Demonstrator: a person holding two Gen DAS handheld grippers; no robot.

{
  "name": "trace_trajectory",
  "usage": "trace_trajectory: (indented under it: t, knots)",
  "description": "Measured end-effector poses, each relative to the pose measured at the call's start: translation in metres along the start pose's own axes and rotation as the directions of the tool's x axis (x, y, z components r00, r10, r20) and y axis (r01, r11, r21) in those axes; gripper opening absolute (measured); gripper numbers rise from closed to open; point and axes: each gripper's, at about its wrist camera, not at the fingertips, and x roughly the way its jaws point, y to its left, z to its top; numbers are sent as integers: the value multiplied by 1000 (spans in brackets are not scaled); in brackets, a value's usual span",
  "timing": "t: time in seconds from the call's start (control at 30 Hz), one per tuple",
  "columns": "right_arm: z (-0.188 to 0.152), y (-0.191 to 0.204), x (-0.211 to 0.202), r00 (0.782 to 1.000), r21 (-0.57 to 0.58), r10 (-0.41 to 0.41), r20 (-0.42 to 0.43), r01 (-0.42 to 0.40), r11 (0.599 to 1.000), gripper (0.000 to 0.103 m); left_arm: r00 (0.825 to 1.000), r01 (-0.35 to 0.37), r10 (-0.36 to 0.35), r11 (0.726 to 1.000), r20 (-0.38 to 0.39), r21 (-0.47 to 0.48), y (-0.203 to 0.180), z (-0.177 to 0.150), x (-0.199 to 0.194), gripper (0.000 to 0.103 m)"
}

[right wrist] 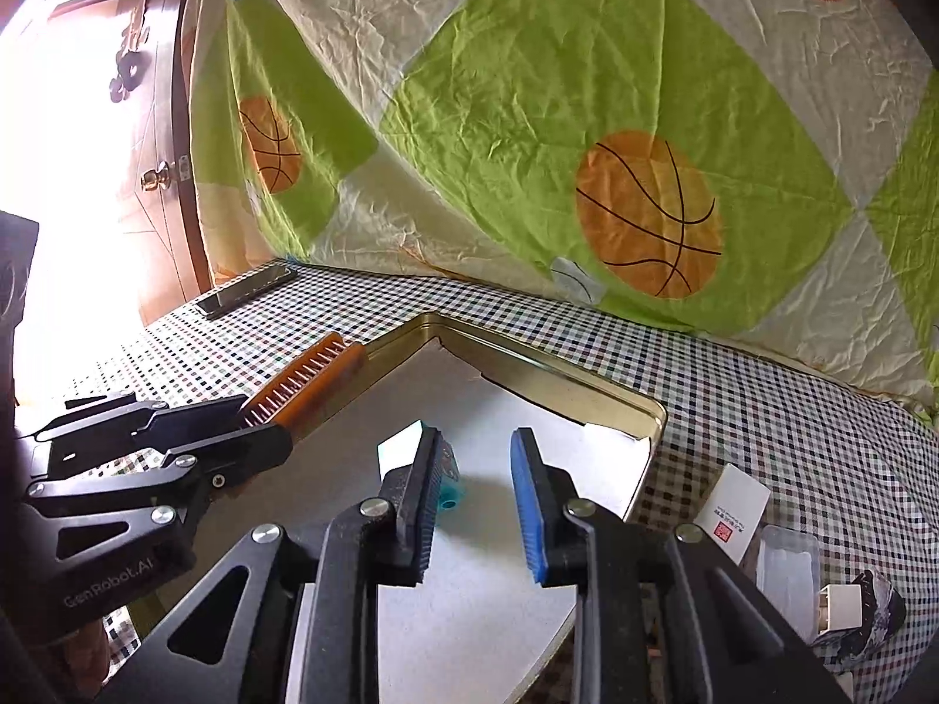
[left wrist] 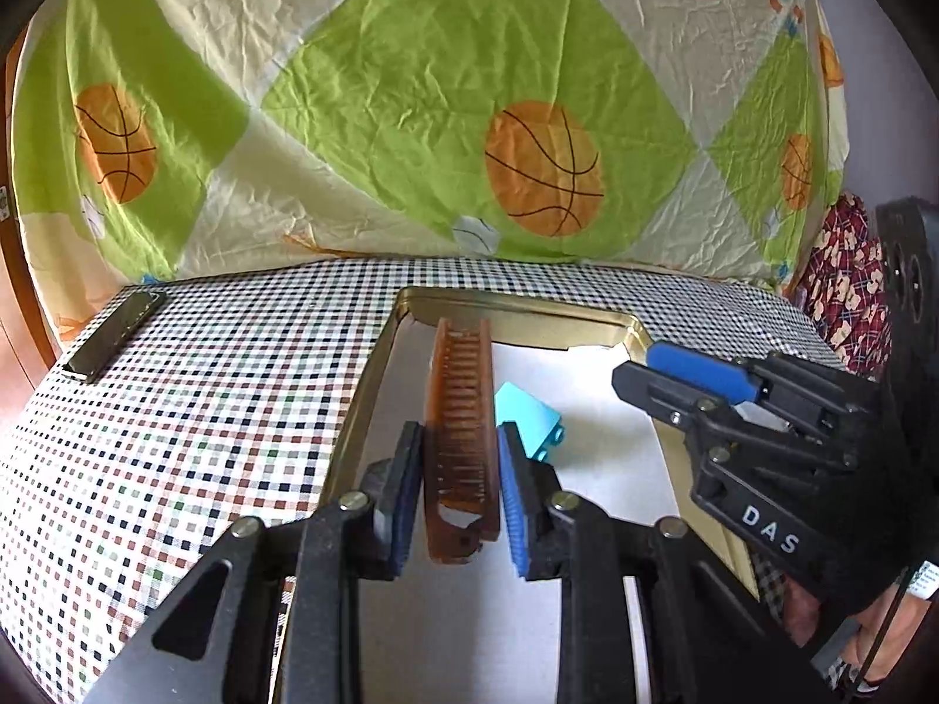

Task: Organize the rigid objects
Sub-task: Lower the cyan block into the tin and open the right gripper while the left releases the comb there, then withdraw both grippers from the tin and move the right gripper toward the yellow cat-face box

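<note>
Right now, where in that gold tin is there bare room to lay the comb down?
The tin has a bare white floor along its left wall, under the brown comb held in the left fingers, and toward the near end. It is tighter mid-tray, where the blue block lies. The right gripper hangs over that part with nothing in it.

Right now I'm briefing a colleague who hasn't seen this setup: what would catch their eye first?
Probably the bright green basketball-print sheet hanging behind the checkered table. Next, the brown comb clamped in the left gripper above the gold-rimmed tray. A small light-blue block lies inside the tray.
</note>
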Motion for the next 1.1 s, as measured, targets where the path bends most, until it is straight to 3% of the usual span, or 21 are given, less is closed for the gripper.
trace_trajectory:
  t: [0.07, 0.13, 0.23, 0.33, 0.4, 0.47, 0.73, 1.1]
  knots:
    - [-4, 0, -10, 1000, -3, 6, 11, -6, 1000, 27, 1000, -19, 19, 1000, 10, -9, 2, 1, -1, 38]
    - [-8, -1, -23, 1000, -12, 2, 27, -2, 1000, 27, 999, -28, 28, 1000, 23, -2, 1, 1, -4, 58]
    - [-21, -10, -51, 998, -14, 3, 58, -3, 1000, 33, 998, -33, 34, 999, 46, -14, 4, -2, -12, 66]
    - [-39, -26, -82, 996, -1, -13, 86, 13, 1000, 45, 998, 0, 4, 998, 70, -57, 3, -9, -23, 77]
    - [-51, -39, -103, 993, 23, -37, 109, 35, 999, 63, 995, 12, -6, 998, 97, -60, -6, -17, -33, 81]
    - [-66, -56, -124, 988, 64, -83, 130, 75, 995, 70, 992, 33, -26, 998, 122, -57, -17, -26, -41, 83]
    - [-124, -107, -155, 971, 193, -223, 82, 204, 960, 74, 980, 106, -105, 994, 167, 1, -76, -59, -58, 96]
    - [-140, -111, -129, 983, 181, -179, -30, 182, 966, 74, 985, 96, -110, 990, 131, 108, -118, -70, -50, 99]
